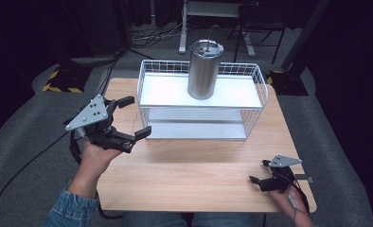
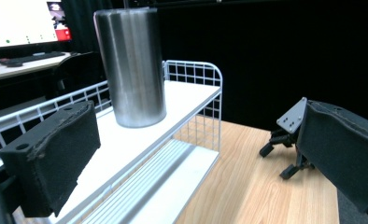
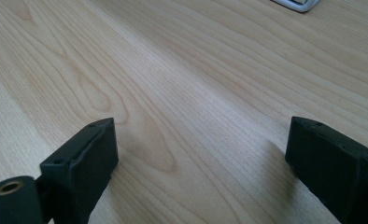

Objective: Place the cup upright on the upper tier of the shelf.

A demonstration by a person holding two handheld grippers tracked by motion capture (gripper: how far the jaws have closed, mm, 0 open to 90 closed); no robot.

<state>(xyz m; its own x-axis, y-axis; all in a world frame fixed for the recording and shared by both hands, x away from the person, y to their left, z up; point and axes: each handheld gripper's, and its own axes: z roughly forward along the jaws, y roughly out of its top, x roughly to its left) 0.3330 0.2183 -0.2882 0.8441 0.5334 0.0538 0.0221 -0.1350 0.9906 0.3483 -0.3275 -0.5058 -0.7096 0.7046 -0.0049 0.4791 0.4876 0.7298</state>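
Two grippers spread wide, holding nothing | left gripper (image 1: 132,117) raised near rack's left end | right gripper (image 1: 259,171) low at table (image 1: 199,179) near-right | steel tumbler (image 1: 203,70) upright on wire rack (image 1: 201,97) top shelf, untouched | progress: likely nothing begun

Free room and obstacles. The front half of the table (image 1: 194,179) lies bare between the left claw (image 1: 135,118) and the right claw (image 1: 259,172), both with jaws spread wide — open passage across the wood. The white wire rack (image 1: 201,101) blocks the table's far half. On its upper shelf a steel tumbler (image 1: 203,71) stands upright near the middle, leaving bare shelf on either side. The lower shelf sits open at the front — low clearance under the upper one.
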